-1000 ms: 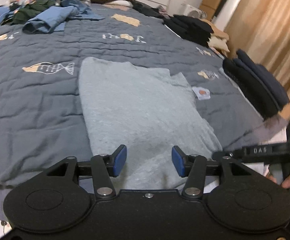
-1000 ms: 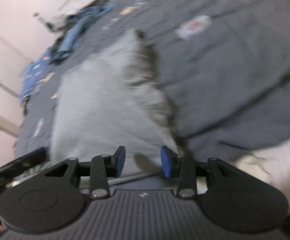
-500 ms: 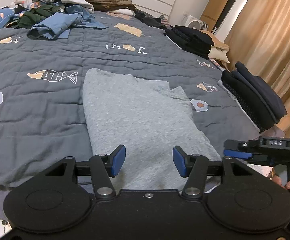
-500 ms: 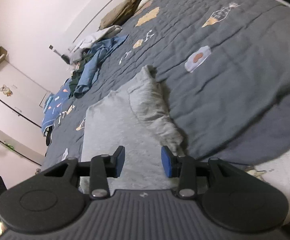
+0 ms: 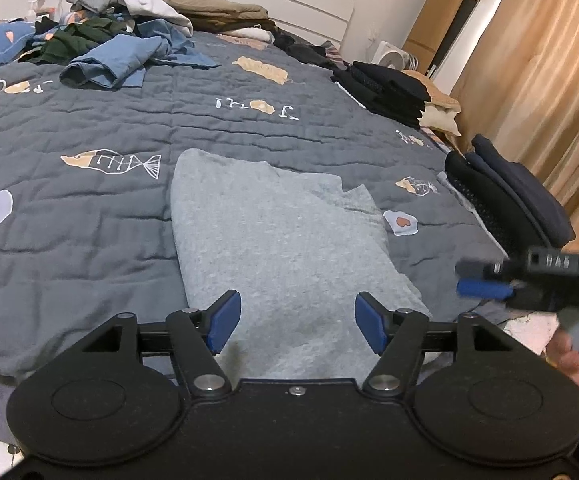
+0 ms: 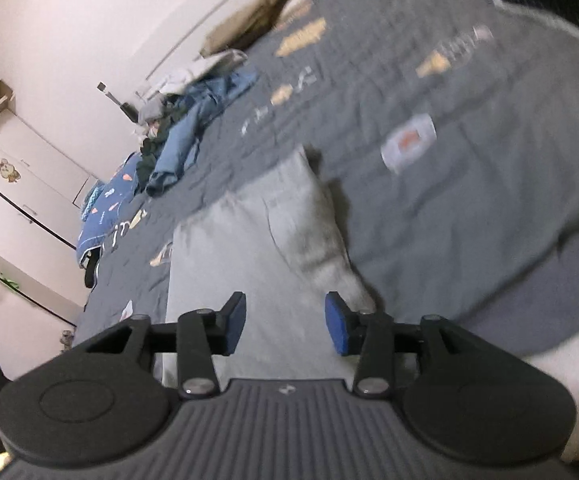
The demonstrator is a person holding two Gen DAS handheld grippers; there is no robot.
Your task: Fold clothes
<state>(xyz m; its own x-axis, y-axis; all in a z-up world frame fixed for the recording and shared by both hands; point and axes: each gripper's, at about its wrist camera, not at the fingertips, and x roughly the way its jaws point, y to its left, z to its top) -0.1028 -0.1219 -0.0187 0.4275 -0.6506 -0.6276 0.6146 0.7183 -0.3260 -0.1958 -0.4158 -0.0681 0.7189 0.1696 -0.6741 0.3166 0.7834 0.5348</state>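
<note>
Since a second ago the right gripper has swung up off the shirt's right edge, and its view blurs; the left gripper has barely shifted. Both stand apart, holding nothing, over the shirt's near end at the bed's near edge. The shirt lies narrowed lengthwise, one flap loose on its right. Any further fold should start with pinches at matching near corners

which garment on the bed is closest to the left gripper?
The light grey garment, lying flat on the quilt right ahead of the left gripper, whose jaws are open. The blue clothes and dark folded stacks sit farther off.
</note>
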